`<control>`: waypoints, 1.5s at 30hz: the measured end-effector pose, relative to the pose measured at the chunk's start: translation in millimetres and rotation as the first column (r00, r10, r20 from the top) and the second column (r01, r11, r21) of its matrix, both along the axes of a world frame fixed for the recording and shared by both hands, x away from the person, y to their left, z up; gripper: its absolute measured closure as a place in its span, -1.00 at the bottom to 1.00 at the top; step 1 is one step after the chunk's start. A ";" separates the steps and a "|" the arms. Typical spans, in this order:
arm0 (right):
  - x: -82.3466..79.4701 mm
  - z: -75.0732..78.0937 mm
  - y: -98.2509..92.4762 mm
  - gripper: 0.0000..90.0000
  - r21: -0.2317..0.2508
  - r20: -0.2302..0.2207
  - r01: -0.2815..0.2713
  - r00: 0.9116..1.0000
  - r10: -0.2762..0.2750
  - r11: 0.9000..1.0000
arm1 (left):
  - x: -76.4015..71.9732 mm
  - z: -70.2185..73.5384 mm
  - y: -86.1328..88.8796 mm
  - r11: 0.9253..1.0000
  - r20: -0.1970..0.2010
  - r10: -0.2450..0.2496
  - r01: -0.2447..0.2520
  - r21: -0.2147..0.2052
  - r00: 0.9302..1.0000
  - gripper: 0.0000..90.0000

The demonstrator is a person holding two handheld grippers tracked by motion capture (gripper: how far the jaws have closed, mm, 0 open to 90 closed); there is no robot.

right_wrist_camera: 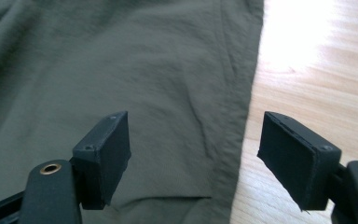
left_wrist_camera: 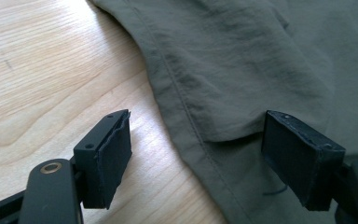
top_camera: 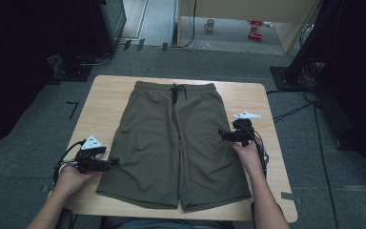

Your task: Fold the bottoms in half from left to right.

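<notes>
Shorts [top_camera: 174, 143], olive green, lie flat on the wooden table [top_camera: 105, 95], waistband away from us. We hold the left gripper [top_camera: 112, 163] at the left leg's outer seam and the right gripper [top_camera: 221, 136] at the right leg's edge, both with jaws apart, straddling the fabric edge, unclamped

Pale wood surface [top_camera: 109, 90] on grey carpet floor [top_camera: 24, 143]; white mug [top_camera: 209, 25] at 12 o'clock; cables [top_camera: 293, 112] at 2 o'clock.

shorts [top_camera: 171, 143] on table [top_camera: 105, 95] | left tongs [top_camera: 116, 162], right tongs [top_camera: 220, 135] flank shorts
</notes>
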State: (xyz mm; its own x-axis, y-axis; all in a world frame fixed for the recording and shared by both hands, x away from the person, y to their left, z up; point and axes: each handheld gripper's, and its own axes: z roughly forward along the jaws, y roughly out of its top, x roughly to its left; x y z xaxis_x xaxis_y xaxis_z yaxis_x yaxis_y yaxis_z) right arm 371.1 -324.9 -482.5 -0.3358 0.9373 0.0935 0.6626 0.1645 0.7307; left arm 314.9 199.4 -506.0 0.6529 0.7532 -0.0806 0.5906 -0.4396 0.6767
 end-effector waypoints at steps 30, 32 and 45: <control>42.3 29.9 83.7 -0.35 0.041 0.007 -0.144 0.990 0.143 0.989 | -10.5 -2.8 -8.8 0.997 0.061 -0.065 0.062 0.040 0.996 -0.18; 48.5 31.9 90.5 -0.34 0.054 0.009 -0.147 0.989 0.146 0.988 | -11.7 -2.5 -9.3 0.997 0.062 -0.068 0.066 0.038 0.996 -0.07; 65.0 31.6 118.8 -0.25 0.085 0.021 -0.166 0.986 0.165 0.982 | -17.3 -0.8 -14.5 0.996 0.054 -0.086 0.084 0.035 0.995 0.26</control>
State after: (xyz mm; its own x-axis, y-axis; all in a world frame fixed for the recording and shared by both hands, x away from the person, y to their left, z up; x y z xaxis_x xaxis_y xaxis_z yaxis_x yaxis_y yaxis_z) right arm 436.0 -206.1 -450.8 -0.4874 0.8573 0.1657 0.6211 0.2070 0.7559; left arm 297.6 185.0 -506.7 0.7176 0.6962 -0.0185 0.5118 -0.5091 0.6920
